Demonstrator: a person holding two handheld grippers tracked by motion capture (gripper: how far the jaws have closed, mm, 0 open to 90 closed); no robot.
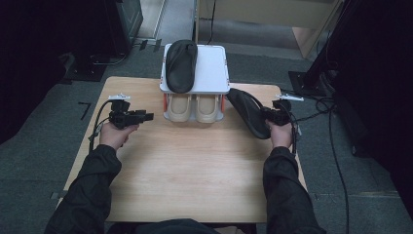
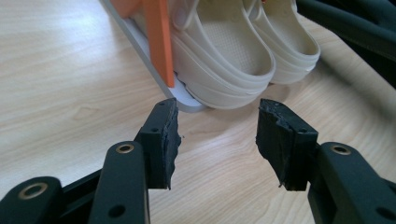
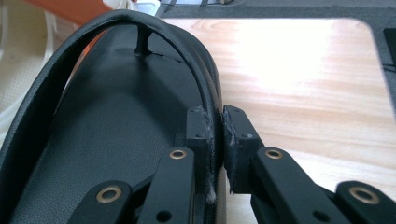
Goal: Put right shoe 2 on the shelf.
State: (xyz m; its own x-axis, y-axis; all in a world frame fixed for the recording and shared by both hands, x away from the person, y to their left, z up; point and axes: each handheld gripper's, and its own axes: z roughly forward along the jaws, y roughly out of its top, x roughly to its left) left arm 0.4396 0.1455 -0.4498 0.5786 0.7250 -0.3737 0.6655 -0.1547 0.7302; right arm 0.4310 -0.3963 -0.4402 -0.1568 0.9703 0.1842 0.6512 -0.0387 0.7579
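- The right gripper [image 1: 271,116] is clamped on the edge of a black flip-flop [image 1: 248,113]. In the right gripper view its two pads pinch the sandal's side rim [image 3: 215,122], one pad inside over the footbed and one outside, so the thin sole is held by its stiffest line rather than by the strap.
- That flip-flop sits at the right of the table [image 1: 195,170], just beside the white shoe rack [image 1: 214,68], with its toe toward the rack and its heel at the gripper. It looks tilted up on its edge. I judge it is being carried toward the rack's top shelf.
- The matching black flip-flop [image 1: 181,65] already lies on the left half of that top shelf, lengthwise, toe far. The right half is bare, which is probably where the held one belongs.
- A pair of cream clogs [image 1: 195,107] fills the lower shelf, heels toward the near side, so only the top is free.
- The left gripper [image 1: 146,116] holds nothing. Its jaws stand apart over bare wood, pointing right at the rack's near-left corner [image 2: 187,105] and the clogs [image 2: 224,60]. It seems parked there, out of the way, perhaps ready to steady the rack.
- Pose: both forearms come in from the near edge. The left hand [image 1: 117,134] grips its tool level, aimed rightward. The right hand [image 1: 281,134] holds its tool aimed left and far, wrist about straight.
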